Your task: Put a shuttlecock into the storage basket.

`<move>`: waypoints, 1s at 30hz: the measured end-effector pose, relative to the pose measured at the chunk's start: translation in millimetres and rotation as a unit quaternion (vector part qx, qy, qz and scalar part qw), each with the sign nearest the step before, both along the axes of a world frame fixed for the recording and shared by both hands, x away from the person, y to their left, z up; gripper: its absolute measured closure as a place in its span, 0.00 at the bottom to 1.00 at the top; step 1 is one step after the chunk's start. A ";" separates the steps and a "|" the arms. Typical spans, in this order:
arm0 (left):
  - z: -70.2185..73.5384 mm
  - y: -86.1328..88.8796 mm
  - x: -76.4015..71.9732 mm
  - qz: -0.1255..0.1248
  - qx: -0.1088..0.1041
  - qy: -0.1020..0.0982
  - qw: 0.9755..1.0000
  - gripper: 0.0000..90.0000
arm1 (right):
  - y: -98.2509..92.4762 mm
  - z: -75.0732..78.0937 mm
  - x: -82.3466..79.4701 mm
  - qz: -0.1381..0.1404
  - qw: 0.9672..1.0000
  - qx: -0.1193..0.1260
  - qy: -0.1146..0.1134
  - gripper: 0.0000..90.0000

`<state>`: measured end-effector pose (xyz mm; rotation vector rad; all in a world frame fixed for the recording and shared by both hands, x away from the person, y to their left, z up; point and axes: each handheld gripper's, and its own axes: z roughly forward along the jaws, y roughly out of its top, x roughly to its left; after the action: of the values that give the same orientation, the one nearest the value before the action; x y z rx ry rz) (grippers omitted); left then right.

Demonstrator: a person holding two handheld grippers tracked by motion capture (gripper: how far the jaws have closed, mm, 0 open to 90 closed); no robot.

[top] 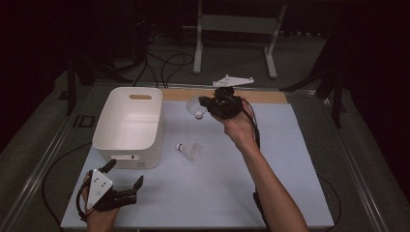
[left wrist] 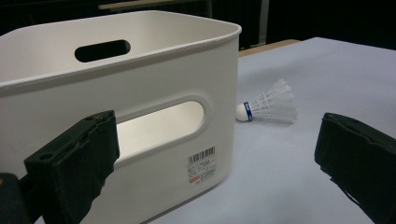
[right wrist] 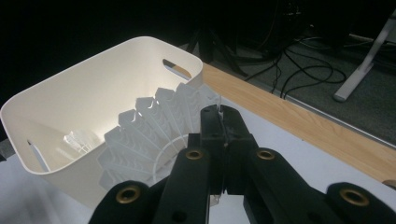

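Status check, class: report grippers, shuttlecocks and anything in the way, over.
Right gripper shut on shuttlecock, beside bin. Left gripper open, idle. Second shuttlecock on table. Path clear.

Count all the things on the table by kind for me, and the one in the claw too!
Shuttlecocks: 2, one lying on the table and one pinched by its skirt in the right claw above the table.
White bins: 1.
Claws: 2, counting the open left claw.
Total: 5.

Right gripper (top: 209,107) is raised on an outstretched arm, jaws clamped tight; left gripper (top: 124,175) rests low, jaws spread wide.
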<state>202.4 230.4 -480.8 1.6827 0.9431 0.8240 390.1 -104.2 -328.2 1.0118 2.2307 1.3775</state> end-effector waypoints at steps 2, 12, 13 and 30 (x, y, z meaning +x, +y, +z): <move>0.1 0.2 -0.1 0.001 0.000 -0.001 1.000 0.00 | 1.6 0.3 -0.2 0.001 1.000 0.000 0.000 1.00; 0.1 0.4 -0.2 0.001 -0.001 -0.001 1.000 0.00 | 4.8 -0.2 -0.1 0.004 1.000 0.001 0.000 1.00; 0.1 0.3 -0.2 0.001 -0.001 -0.001 1.000 0.00 | 5.1 -0.1 -0.1 0.005 1.000 0.002 -0.001 1.00; 0.1 0.3 -0.2 0.001 0.000 -0.001 1.000 0.00 | 16.8 4.3 -1.9 0.014 1.000 0.010 -0.005 1.00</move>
<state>202.2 230.7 -480.6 1.6809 0.9424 0.8269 388.3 -87.4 -323.9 0.9814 2.2372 1.4167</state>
